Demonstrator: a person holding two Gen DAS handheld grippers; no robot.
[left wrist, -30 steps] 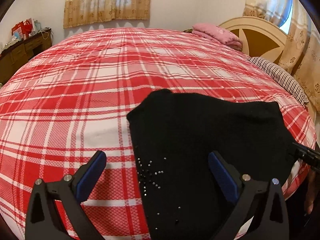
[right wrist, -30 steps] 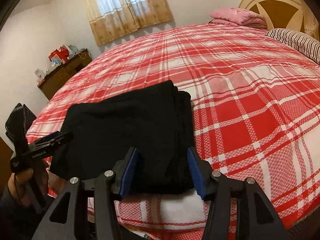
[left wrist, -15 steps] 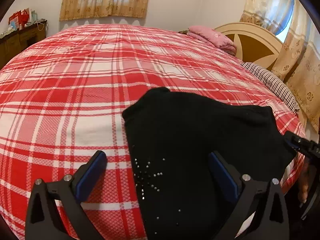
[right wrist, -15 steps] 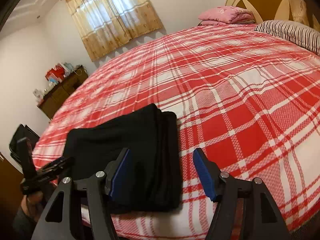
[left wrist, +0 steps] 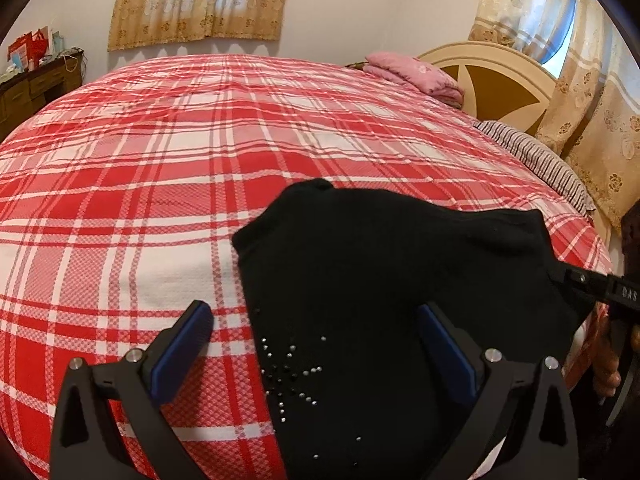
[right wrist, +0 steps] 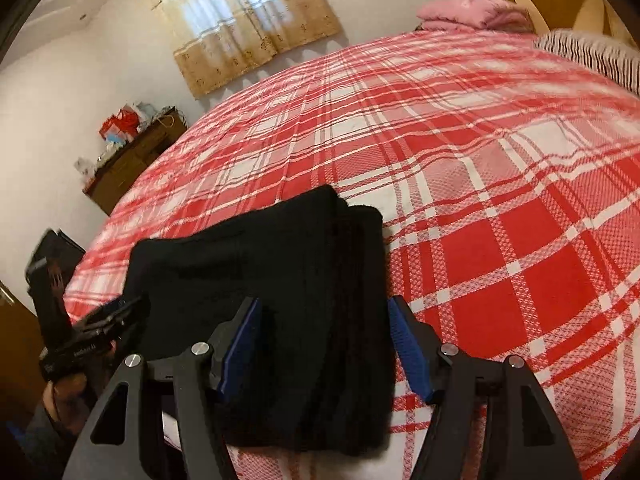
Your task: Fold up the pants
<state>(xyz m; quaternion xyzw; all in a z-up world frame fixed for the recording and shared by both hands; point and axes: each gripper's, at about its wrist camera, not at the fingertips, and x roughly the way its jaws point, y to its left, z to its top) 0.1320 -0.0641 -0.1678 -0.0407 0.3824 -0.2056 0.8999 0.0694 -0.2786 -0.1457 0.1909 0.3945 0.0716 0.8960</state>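
The black pants (left wrist: pixel 384 288) lie folded into a compact stack near the front edge of the red plaid bed (left wrist: pixel 160 168); small studs form a star on the near part. My left gripper (left wrist: pixel 316 344) is open and empty, its jaws wide apart above the stack's left side. In the right wrist view the pants (right wrist: pixel 288 280) show stacked layers along their right edge. My right gripper (right wrist: pixel 326 344) is open and empty, its jaws astride that edge without closing on it. Each gripper shows at the edge of the other's view: the right one (left wrist: pixel 592 284), the left one (right wrist: pixel 100 320).
A folded pink blanket (left wrist: pixel 416 76) and a striped pillow (left wrist: pixel 536 156) lie by the cream headboard (left wrist: pixel 504 80). A brown dresser (right wrist: pixel 132 160) with clutter stands by the far wall. Curtains (left wrist: pixel 200 0) hang behind the bed.
The right gripper's jaws opened wider, and it drew back and then came in close over the stack's right edge. The left gripper stayed open, shifting slightly. The pants have not moved.
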